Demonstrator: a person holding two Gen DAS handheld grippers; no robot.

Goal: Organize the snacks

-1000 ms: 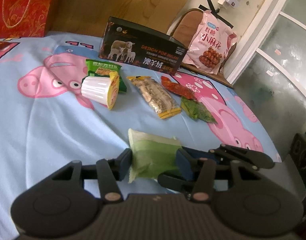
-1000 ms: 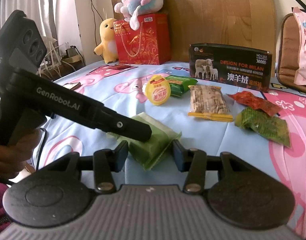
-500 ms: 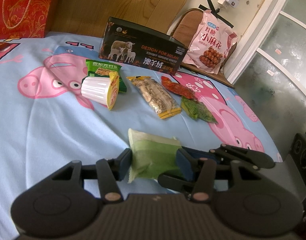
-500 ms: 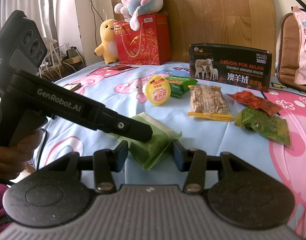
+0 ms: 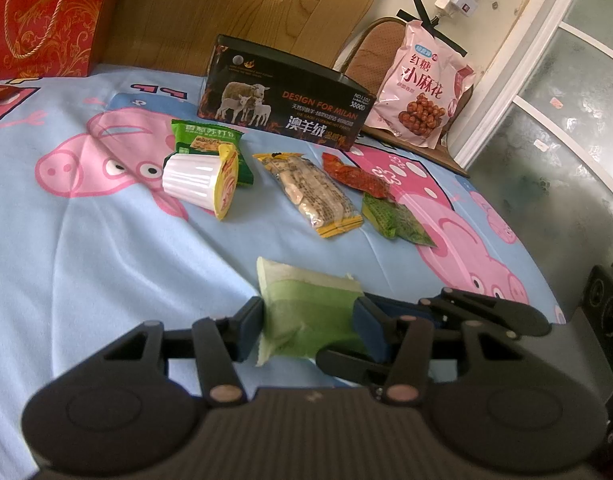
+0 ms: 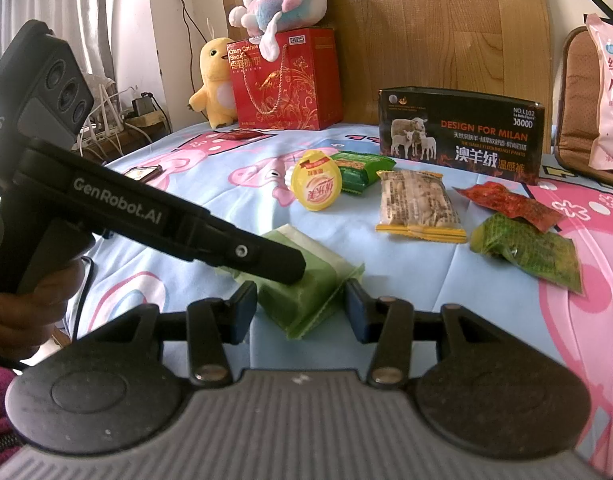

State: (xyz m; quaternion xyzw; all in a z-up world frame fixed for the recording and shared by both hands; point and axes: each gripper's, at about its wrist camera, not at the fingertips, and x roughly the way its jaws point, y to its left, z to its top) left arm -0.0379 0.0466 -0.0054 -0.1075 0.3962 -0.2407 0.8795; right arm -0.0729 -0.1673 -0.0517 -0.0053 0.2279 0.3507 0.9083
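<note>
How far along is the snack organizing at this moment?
Barely begun. Nothing looks sorted: the jelly cup, cracker pack, red packet and green packet lie loose on the bedsheet. In hand: both the left tool and right tool bracket the pale green packet, open.

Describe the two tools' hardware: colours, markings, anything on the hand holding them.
Both are matte black with dark blue finger pads and brass-coloured pivot pins. The left tool reads "GenRobot.AI" in white and carries a three-lens module. A bare hand grips it, magenta sleeve below.
</note>
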